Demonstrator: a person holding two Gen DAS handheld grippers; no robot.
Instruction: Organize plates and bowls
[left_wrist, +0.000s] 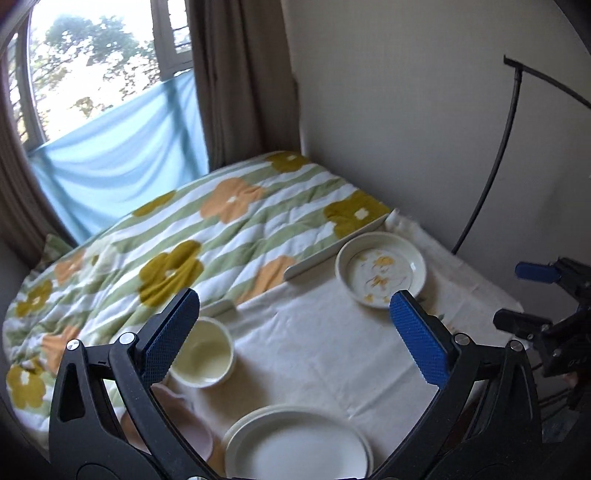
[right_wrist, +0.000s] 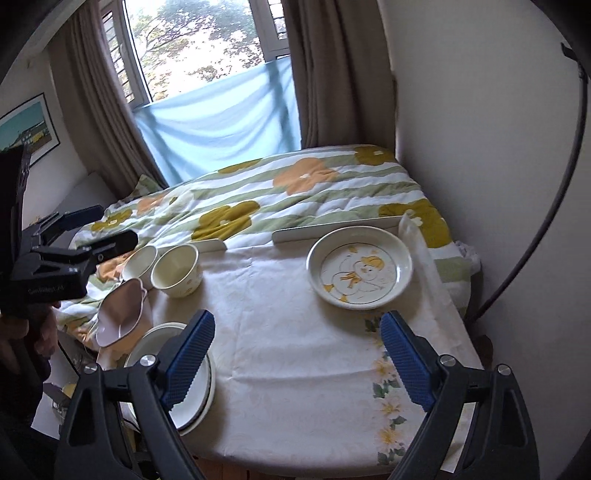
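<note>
A patterned plate with a yellow drawing (right_wrist: 360, 271) sits at the far right of the white-clothed table (right_wrist: 295, 350); it also shows in the left wrist view (left_wrist: 380, 268). A stack of white plates (left_wrist: 297, 445) lies at the near left, under my left gripper (left_wrist: 295, 334), which is open and empty. It shows too in the right wrist view (right_wrist: 192, 391). Two cream bowls (right_wrist: 177, 271) (right_wrist: 140, 266) stand at the far left, with a pink flower-shaped dish (right_wrist: 120, 314) near them. My right gripper (right_wrist: 297, 362) is open and empty above the table's middle.
A bed with a flowered striped quilt (right_wrist: 295, 192) borders the table's far side. A white board edge (right_wrist: 332, 229) lies along it. The wall and a black cable (right_wrist: 535, 240) are at the right. Window and curtains are behind.
</note>
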